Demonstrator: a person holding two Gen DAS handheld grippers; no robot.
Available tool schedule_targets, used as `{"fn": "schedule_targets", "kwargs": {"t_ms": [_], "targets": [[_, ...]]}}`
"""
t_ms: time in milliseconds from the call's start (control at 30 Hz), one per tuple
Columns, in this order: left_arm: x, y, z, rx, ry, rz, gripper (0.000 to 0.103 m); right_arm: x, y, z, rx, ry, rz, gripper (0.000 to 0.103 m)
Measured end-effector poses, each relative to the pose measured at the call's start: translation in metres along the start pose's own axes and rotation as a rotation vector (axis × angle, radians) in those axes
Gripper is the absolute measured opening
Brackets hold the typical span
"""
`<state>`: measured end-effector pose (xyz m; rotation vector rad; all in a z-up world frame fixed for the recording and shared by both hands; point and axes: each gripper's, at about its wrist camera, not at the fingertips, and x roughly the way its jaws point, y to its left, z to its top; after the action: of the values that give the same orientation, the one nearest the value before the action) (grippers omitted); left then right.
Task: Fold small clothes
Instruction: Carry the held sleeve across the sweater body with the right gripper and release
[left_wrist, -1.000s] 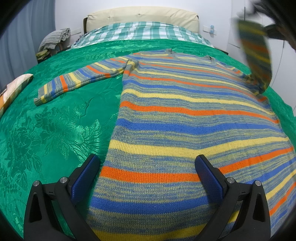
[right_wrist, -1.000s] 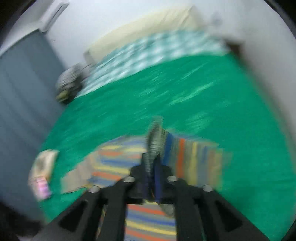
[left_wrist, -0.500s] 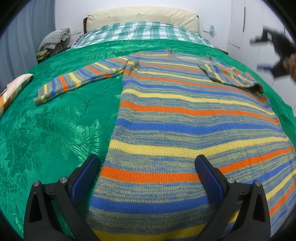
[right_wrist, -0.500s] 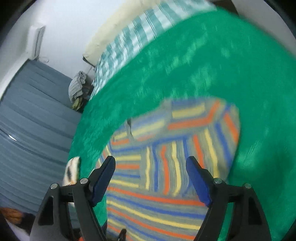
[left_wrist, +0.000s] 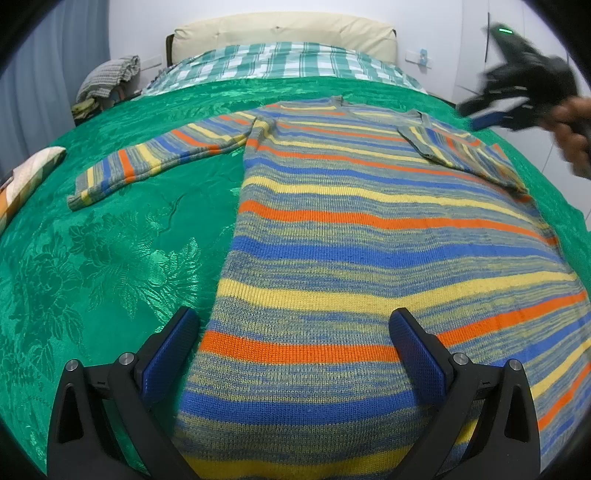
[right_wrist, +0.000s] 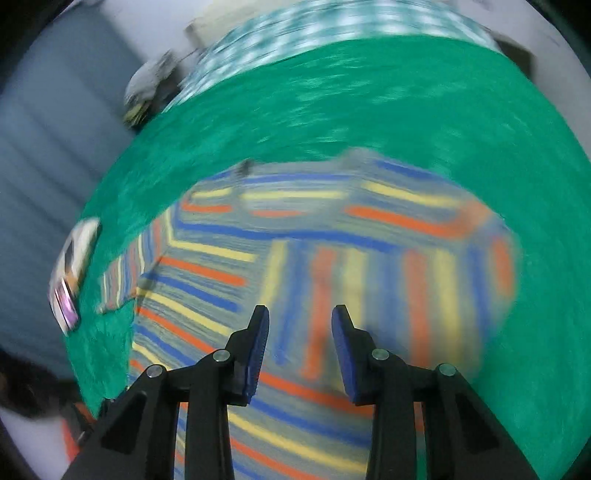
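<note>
A striped knit sweater (left_wrist: 369, 240) in blue, yellow, orange and grey lies flat on the green bedspread (left_wrist: 110, 258). Its left sleeve (left_wrist: 155, 155) stretches out to the left. Its right sleeve (left_wrist: 461, 151) lies folded across the chest. My left gripper (left_wrist: 291, 347) is open, low over the sweater's hem. My right gripper (right_wrist: 299, 332) is open and empty above the folded sleeve (right_wrist: 388, 266); that view is blurred. The right gripper also shows in the left wrist view (left_wrist: 517, 99), held in a hand at the upper right.
A checked blanket (left_wrist: 280, 62) and cream headboard (left_wrist: 284, 33) lie at the far end. A pile of clothes (left_wrist: 107, 81) sits at the back left. A folded item (left_wrist: 26, 177) lies at the left edge. A white wall stands on the right.
My right gripper carried the right sleeve over the chest, let it go and opened, then pulled away to the right and narrowed its jaws. My left gripper has not moved.
</note>
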<state>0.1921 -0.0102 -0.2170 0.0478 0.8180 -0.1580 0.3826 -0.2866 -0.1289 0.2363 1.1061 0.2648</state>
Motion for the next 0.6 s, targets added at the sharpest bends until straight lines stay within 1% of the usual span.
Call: {"fn": "schedule_targets", "kwargs": {"t_ms": [33, 67, 100, 133, 167, 200, 233, 300, 367, 400, 467, 533, 567, 600], "targets": [[0.000, 0.000, 0.000, 0.001, -0.001, 0.002, 0.103, 0.019, 0.013, 0.004, -0.021, 0.025, -0.008, 0.036], [0.000, 0.000, 0.000, 0.002, -0.001, 0.003, 0.103, 0.026, 0.016, 0.001, -0.024, 0.042, -0.010, 0.036], [0.000, 0.000, 0.000, 0.004, -0.001, 0.004, 0.103, 0.052, 0.023, 0.002, -0.020, 0.080, -0.024, 0.036], [0.000, 0.000, 0.000, 0.005, 0.001, 0.006, 0.103, 0.075, 0.027, -0.001, -0.015, 0.129, -0.049, 0.040], [0.000, 0.000, 0.000, 0.007, 0.002, 0.008, 0.103, 0.086, 0.025, -0.008, -0.013, 0.156, -0.073, 0.044], [0.000, -0.001, 0.000, 0.009, 0.002, 0.010, 0.103, 0.089, 0.029, -0.012, -0.026, 0.131, -0.101, 0.048], [0.001, -0.001, 0.001, 0.010, 0.003, 0.010, 0.103, 0.087, 0.033, -0.012, -0.029, 0.109, -0.103, 0.055], [0.001, -0.001, 0.001, 0.009, 0.007, 0.009, 0.103, 0.074, 0.043, -0.014, -0.046, 0.057, -0.102, 0.055], [0.001, -0.001, 0.001, 0.008, 0.009, 0.008, 0.103, 0.061, 0.057, -0.013, -0.122, -0.007, -0.158, 0.055], [0.001, -0.001, 0.002, 0.008, 0.010, 0.007, 0.103, 0.058, 0.063, -0.011, -0.157, -0.017, -0.186, 0.055], [0.000, -0.001, 0.002, 0.009, 0.013, 0.005, 0.103, 0.062, 0.066, -0.004, -0.187, 0.010, -0.216, 0.055], [0.001, -0.001, 0.002, 0.011, 0.013, 0.007, 0.103, 0.077, 0.063, -0.001, -0.177, 0.061, -0.278, 0.054], [0.001, -0.001, 0.002, 0.014, 0.013, 0.008, 0.103, 0.084, 0.054, -0.001, -0.156, 0.087, -0.296, 0.047], [0.000, -0.001, 0.002, 0.015, 0.012, 0.010, 0.103, 0.085, 0.050, -0.002, -0.134, 0.073, -0.304, 0.039]]}}
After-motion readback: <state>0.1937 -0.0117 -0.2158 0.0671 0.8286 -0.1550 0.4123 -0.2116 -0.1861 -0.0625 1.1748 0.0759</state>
